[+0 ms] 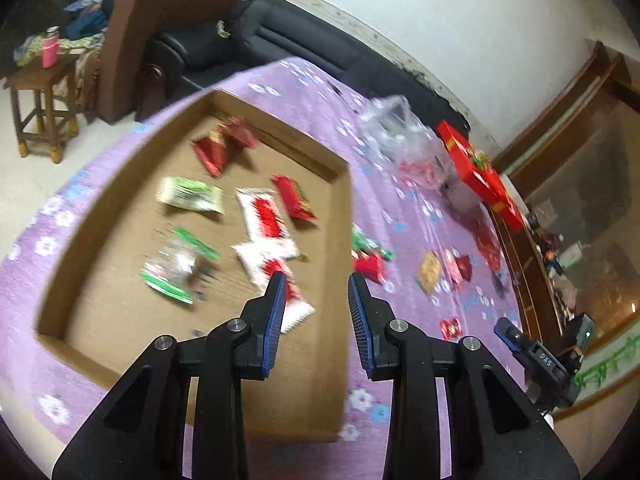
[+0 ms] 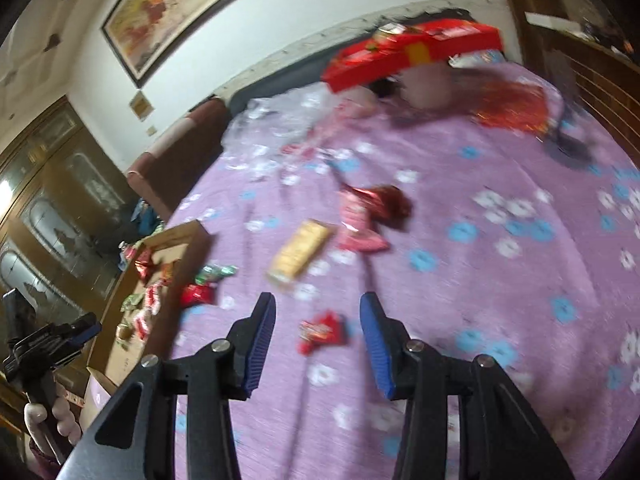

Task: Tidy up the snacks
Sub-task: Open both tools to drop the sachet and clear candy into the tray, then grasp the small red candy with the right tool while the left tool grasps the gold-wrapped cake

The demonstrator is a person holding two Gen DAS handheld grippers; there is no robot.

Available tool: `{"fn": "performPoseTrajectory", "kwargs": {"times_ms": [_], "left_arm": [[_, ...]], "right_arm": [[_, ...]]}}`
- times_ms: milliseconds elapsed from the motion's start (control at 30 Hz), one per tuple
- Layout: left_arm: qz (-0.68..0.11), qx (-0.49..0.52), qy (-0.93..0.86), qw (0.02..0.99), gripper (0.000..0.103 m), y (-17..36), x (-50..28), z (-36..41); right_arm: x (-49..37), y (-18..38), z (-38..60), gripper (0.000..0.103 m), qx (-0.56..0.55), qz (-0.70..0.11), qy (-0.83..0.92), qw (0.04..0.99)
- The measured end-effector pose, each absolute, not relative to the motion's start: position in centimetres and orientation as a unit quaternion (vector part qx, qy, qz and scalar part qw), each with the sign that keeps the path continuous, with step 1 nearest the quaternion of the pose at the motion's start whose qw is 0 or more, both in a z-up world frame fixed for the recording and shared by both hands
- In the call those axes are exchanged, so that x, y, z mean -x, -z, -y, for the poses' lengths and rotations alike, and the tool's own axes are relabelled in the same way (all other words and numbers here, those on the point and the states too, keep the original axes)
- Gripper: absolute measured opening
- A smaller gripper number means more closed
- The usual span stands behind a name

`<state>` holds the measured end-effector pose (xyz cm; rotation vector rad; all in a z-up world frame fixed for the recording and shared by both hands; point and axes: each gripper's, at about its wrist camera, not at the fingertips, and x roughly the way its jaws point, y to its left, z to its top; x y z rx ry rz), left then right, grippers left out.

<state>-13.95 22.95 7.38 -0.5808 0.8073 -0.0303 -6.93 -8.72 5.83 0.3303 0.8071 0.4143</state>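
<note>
A shallow cardboard tray (image 1: 340,216) on the purple flowered cloth holds several snack packets, red, white-and-red (image 1: 262,216) and green (image 1: 190,194). My left gripper (image 1: 317,288) is open and empty above the tray's near right part. Loose snacks lie on the cloth to the tray's right. In the right wrist view my right gripper (image 2: 318,308) is open and empty, with a small red packet (image 2: 322,330) on the cloth between its fingers. A gold packet (image 2: 300,252), a pink packet (image 2: 356,224) and a dark red packet (image 2: 386,202) lie beyond. The tray (image 2: 192,240) is at the left.
A clear plastic bag (image 1: 400,140) and a long red box (image 1: 480,172) lie at the table's far side. A dark sofa (image 1: 280,36) and a brown armchair (image 1: 160,20) stand behind. A wooden stool (image 1: 44,96) is on the floor at left.
</note>
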Motion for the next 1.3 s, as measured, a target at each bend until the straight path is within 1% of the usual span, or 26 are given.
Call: {"fn": "performPoseTrajectory", "kwargs": {"times_ms": [100,300,433,567,800,833,867,900,967,1067,1200,1300], "left_arm": [[-0.407,0.262,0.035,0.874,0.030,-7.2,13.2,-20.8],[-0.426,0.232,0.042,0.873,0.030,-7.6,12.9,-18.1],[-0.431,0.228,0.039,0.872,0.030,-7.4,12.7,-17.6],[-0.439,0.217,0.043,0.871,0.030,-7.0,12.1,-16.7],[-0.454,0.191,0.055,0.869,0.030,-6.5,11.1,-14.6],[-0.456,0.185,0.056,0.869,0.030,-6.5,10.9,-14.3],[-0.457,0.177,0.057,0.870,0.030,-6.6,10.6,-14.0],[-0.458,0.170,0.058,0.871,0.030,-6.6,10.3,-13.7],[-0.459,0.153,0.062,0.873,0.030,-6.8,9.5,-12.8],[-0.465,0.137,0.075,0.871,0.030,-6.7,7.8,-11.2],[-0.481,0.124,0.099,0.862,0.030,-6.0,4.6,-8.7],[-0.493,0.114,0.121,0.854,0.030,-5.1,1.6,-6.3]], "right_arm": [[7.0,-5.2,8.8,0.049,-0.153,-0.394,-0.206,0.882],[7.6,-4.3,5.3,0.053,-0.110,-0.404,-0.259,0.870],[7.8,-2.9,3.8,0.054,-0.067,-0.428,-0.213,0.876],[6.8,-1.4,4.3,0.054,-0.104,-0.451,-0.210,0.861],[4.7,-1.4,3.3,0.054,-0.105,-0.449,-0.184,0.868],[4.5,-1.4,3.0,0.051,-0.097,-0.447,-0.179,0.871],[4.5,-1.4,2.8,0.038,-0.088,-0.445,-0.171,0.875],[4.5,-1.4,2.7,0.029,-0.074,-0.444,-0.157,0.879],[4.4,-1.4,2.7,0.027,-0.062,-0.440,-0.154,0.882],[4.2,-1.3,4.1,0.026,-0.082,-0.436,-0.157,0.882],[3.9,-1.3,6.8,0.026,-0.147,-0.417,-0.176,0.880],[3.7,-1.4,7.7,0.026,-0.164,-0.407,-0.176,0.881]]}}
